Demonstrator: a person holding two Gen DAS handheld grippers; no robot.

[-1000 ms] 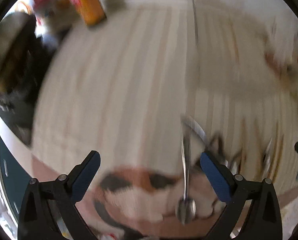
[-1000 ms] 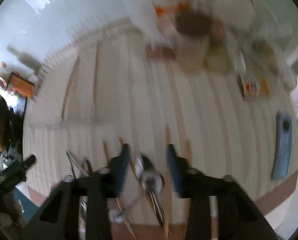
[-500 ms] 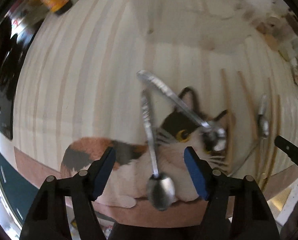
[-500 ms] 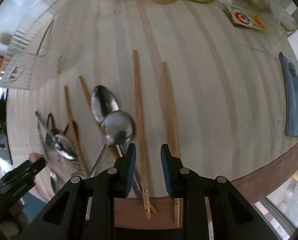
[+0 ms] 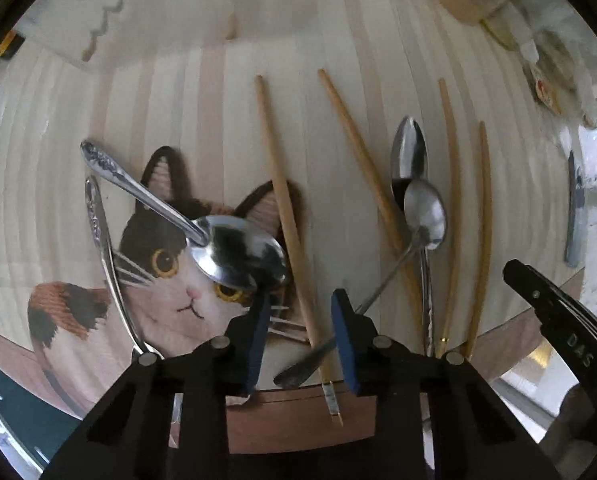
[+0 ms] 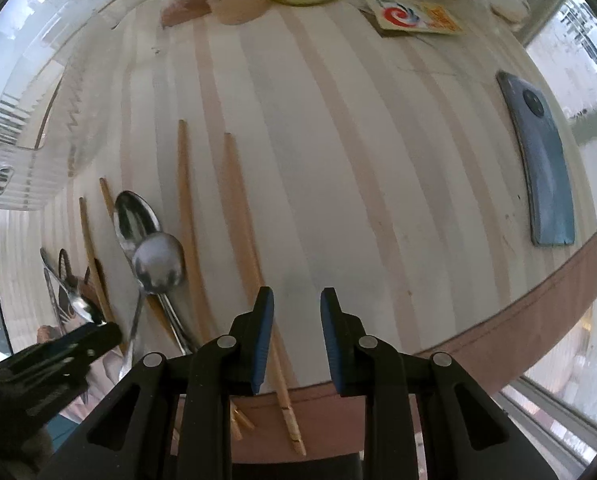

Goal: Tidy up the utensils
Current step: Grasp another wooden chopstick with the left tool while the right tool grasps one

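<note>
Left hand-held gripper (image 5: 298, 336): pointed down over the near edge of the striped worktop (image 5: 202, 120), jaws part-way apart and just been closing, pads pressing on nothing. Between those pads: a wooden chopstick (image 5: 286, 208) running straight ahead, plus the dark handle end of a small spoon (image 5: 424, 210) (bowl lying ahead and to the right, overlapping a second spoon's bowl). Ahead and to the left: a big spoon (image 5: 238, 250) resting on a cat-shaped mat (image 5: 166, 292), with one more spoon handle further left.

Right hand-held gripper (image 6: 296, 336): likewise pointed down, jaws narrowly apart, gripping nothing. Just inside its left pad: a pale chopstick (image 6: 242, 216), seemingly brushing that pad, though hard to be sure from this angle. Just left of that, another chopstick lying alongside. Ahead and far to the left: a clear ribbed tray (image 6: 30, 160). Well off to the right: a blue phone (image 6: 546, 168), flat near the worktop edge.
</note>
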